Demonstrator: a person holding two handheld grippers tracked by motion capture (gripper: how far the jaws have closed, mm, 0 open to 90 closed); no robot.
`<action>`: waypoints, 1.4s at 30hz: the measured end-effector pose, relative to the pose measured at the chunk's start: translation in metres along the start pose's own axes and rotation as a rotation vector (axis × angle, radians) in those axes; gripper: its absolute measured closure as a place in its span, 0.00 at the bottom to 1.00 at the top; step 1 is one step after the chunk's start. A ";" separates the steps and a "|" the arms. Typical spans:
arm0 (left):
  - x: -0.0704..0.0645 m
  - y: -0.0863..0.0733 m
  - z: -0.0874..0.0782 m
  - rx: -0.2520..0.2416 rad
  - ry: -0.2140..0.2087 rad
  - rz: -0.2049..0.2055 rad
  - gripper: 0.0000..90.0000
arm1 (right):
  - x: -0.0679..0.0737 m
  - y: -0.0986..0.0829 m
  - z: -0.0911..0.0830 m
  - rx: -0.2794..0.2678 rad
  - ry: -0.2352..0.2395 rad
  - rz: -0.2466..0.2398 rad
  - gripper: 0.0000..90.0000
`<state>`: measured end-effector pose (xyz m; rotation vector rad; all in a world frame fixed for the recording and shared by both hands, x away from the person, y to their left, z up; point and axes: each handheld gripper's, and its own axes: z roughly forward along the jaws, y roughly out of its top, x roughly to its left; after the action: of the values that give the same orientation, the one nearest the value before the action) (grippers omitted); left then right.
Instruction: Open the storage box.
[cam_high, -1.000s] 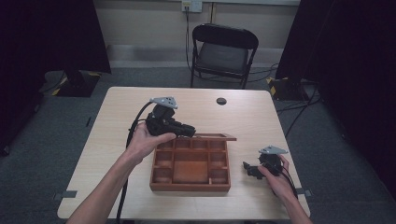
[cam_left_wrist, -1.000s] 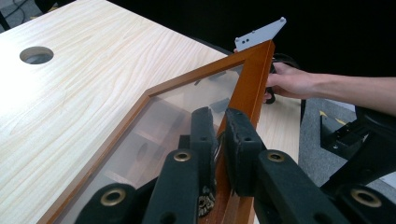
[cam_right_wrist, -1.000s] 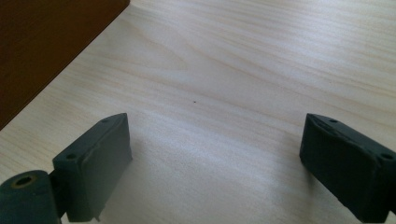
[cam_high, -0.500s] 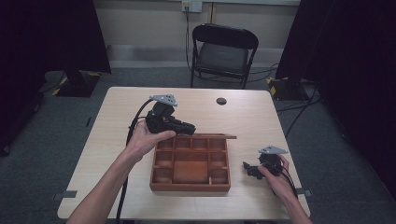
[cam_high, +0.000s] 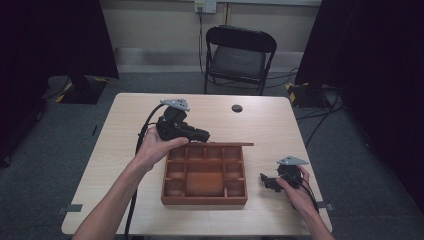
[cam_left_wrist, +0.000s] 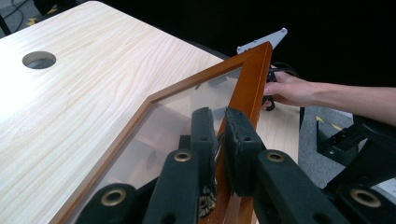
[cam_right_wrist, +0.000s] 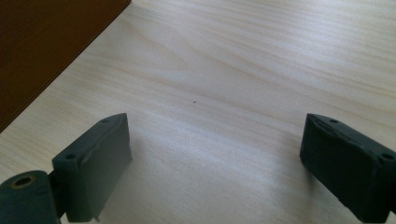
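- Wooden compartment box (cam_high: 205, 174) resting on the light wooden table (cam_high: 115, 150), toward the person's side of the tabletop, with small cells along its back and sides and one larger cell in the middle.
- Glazed lid (cam_high: 227, 144) in a wooden frame, raised from the box's back edge and seen edge-on as a thin strip in the high view; clear pane and reddish-brown frame (cam_left_wrist: 250, 88) plain in the left gripper view.
- Left gripper (cam_high: 202, 135) just behind the box's back-left corner, held in the left hand (cam_high: 152, 150), jaws clamped together on the lid's frame, one on each face of the wooden rail, as seen in the left gripper view (cam_left_wrist: 219, 140).
- Black cable (cam_high: 135, 200) trailing from that gripper along the forearm, left of the box, toward the table's near edge.
- Right gripper (cam_high: 265, 181) low over the table just right of the box's front-right corner, held in the right hand (cam_high: 295, 192), apart from the box.
- Jaws of that gripper spread wide over bare tabletop, nothing between them, seen in the right gripper view (cam_right_wrist: 215, 172); dark side wall of the box (cam_right_wrist: 42, 51) at that view's upper left.
- Round cable hole (cam_high: 237, 108) in the table well behind the box.
- Black folding chair (cam_high: 237, 55) beyond the table's far edge, farther still from the box.
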<state>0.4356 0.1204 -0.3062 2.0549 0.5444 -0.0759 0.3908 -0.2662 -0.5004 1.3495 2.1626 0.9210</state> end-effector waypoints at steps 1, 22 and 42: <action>0.000 0.001 0.000 0.000 0.001 -0.001 0.92 | 0.000 0.000 0.000 0.000 0.000 0.000 0.09; 0.004 0.006 -0.002 -0.008 0.012 0.010 0.93 | 0.000 0.000 0.000 0.000 0.000 0.001 0.09; 0.006 0.011 -0.003 -0.025 0.039 0.020 0.93 | 0.000 0.000 0.000 0.000 -0.001 0.001 0.09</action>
<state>0.4450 0.1207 -0.2975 2.0407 0.5461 -0.0165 0.3907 -0.2661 -0.5004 1.3511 2.1616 0.9206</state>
